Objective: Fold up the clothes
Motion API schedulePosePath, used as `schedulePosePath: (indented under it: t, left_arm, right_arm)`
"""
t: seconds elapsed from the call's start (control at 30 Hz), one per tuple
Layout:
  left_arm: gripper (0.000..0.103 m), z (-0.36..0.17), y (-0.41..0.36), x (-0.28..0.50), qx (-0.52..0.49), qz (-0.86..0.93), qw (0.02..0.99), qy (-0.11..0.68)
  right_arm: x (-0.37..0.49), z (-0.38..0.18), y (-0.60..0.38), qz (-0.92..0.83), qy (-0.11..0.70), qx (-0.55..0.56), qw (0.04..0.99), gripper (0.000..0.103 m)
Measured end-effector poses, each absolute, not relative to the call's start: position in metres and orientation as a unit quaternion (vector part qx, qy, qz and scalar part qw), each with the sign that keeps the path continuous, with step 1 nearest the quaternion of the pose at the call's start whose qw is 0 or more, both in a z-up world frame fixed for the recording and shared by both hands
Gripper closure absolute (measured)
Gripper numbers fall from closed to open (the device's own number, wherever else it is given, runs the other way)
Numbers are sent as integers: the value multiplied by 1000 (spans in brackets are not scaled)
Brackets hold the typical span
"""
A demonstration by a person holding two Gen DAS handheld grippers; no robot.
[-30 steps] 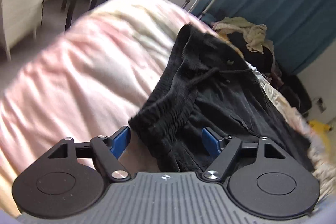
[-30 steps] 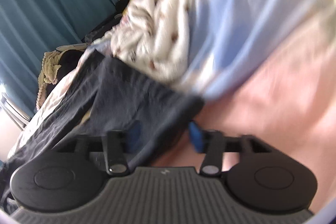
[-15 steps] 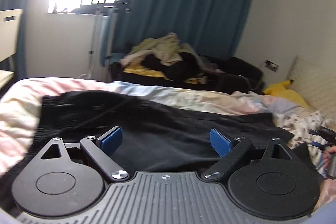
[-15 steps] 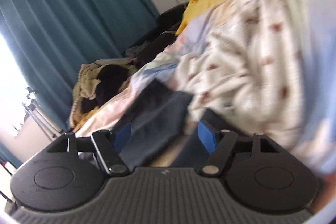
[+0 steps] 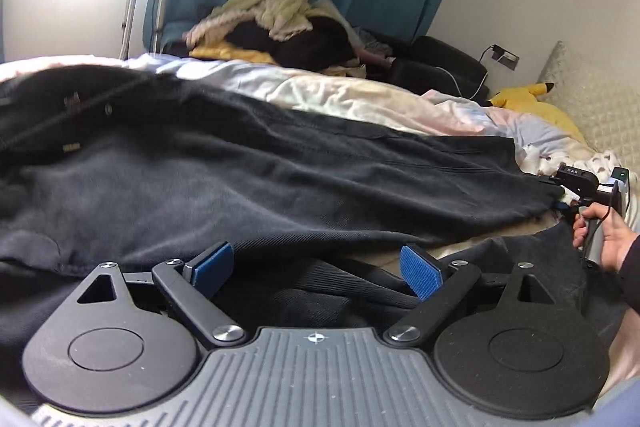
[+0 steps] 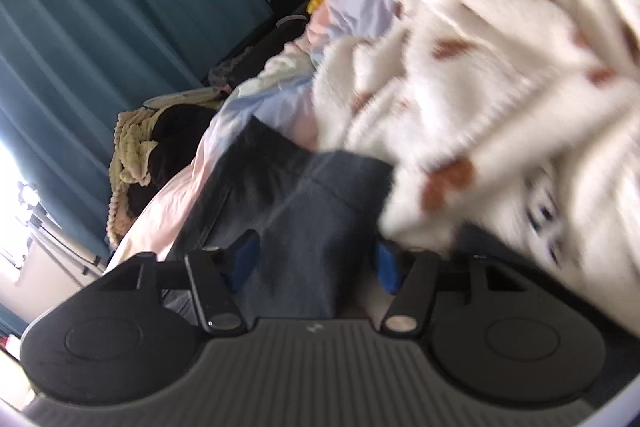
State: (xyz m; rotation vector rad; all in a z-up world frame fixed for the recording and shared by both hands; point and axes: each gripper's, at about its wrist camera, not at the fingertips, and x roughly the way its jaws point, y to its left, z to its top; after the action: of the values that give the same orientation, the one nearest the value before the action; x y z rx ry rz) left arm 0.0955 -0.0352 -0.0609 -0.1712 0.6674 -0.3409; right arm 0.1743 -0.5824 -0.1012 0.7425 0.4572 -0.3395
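The black trousers (image 5: 280, 179) lie spread lengthwise across the bed (image 5: 360, 99). Left hand-held gripper (image 5: 316, 267): jaws released and wide, having just opened further, above dark fabric. Right hand-held gripper (image 6: 316, 259): jaws just closing, trouser hem between them; grip cannot be confirmed. A white spotted blanket (image 6: 500, 67) adjoins the hem.

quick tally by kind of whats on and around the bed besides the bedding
Black trousers spread on the bed: 1
Heap of clothes by the teal curtain: 1 heap, pieces too tangled to count
Yellow plush toy: 1
White fleece with brown spots: 1
Handheld grippers: 2, the left gripper and the right gripper
Total: 6
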Motion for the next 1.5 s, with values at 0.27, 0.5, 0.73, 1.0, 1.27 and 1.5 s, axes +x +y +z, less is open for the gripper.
schedulePosePath:
  t: [0.27, 0.5, 0.73, 1.0, 1.27, 1.5]
  left_arm:
    - [11, -66, -33, 91, -89, -170, 923, 335]
    - [11, -61, -29, 82, -90, -160, 931, 314]
    - [11, -58, -17, 71, -111, -146, 933, 311]
    - [11, -57, -25, 75, -78, -144, 939, 302]
    - [11, -54, -23, 68, -56, -134, 945, 293]
    - [11, -21, 34, 29, -152, -70, 954, 250]
  right_arm:
    - [207, -101, -578, -190, 249, 308, 898, 89]
    - [164, -48, -556, -189, 111, 306, 926, 98]
    - [123, -87, -567, -255, 172, 301, 903, 98]
    - [128, -88, -548, -284, 206, 245, 904, 85]
    - [104, -17, -544, -272, 202, 200, 919, 47]
    - [46, 35, -521, -207, 179, 196, 941, 45]
